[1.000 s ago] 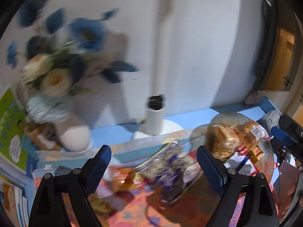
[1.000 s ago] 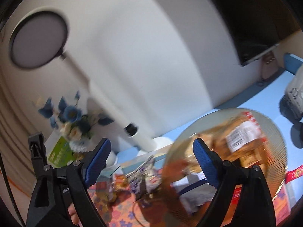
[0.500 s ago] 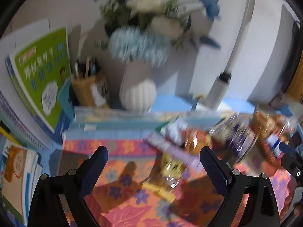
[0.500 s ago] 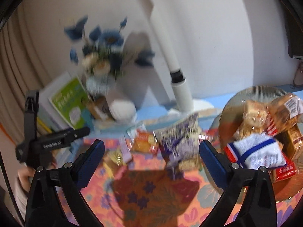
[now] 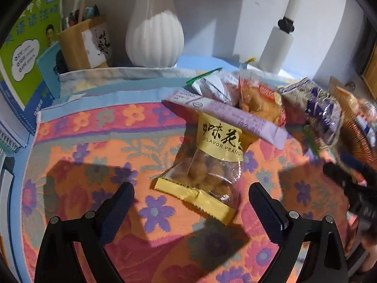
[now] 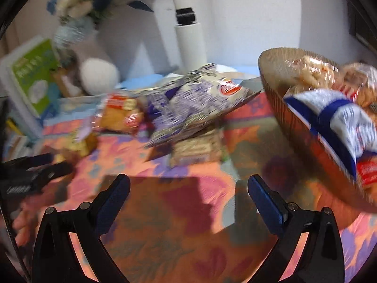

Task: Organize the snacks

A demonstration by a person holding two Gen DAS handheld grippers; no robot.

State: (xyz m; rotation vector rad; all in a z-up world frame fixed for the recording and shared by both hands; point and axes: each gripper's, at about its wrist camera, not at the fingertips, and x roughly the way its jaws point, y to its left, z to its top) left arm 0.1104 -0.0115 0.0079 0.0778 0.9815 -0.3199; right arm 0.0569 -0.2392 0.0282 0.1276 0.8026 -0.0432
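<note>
My left gripper [image 5: 190,189] hangs open just above the floral cloth [image 5: 94,165]. A yellow peanut packet [image 5: 207,165] lies between and ahead of its fingertips, and no pad touches it. Behind the packet lie a long purple sachet [image 5: 226,115], an orange snack packet [image 5: 259,99] and a purple-white bag [image 5: 315,108]. My right gripper [image 6: 188,184] is open over bare cloth with nothing in it. The purple-white bag [image 6: 193,103] rests ahead of it on a beige flat packet [image 6: 195,151]. To its right stands a woven basket [image 6: 294,122] holding several packets.
A white ribbed vase [image 5: 154,40], a wooden pen holder [image 5: 82,44], a green book [image 5: 28,47] and a white lamp post [image 5: 280,44] line the back by the wall. A hand [image 6: 26,219] shows at the left edge of the right wrist view.
Both grippers have come down from facing the wall to hang low over the cloth and snacks. The right jaws have spread wider. The peanut packet now sits between the left fingers.
</note>
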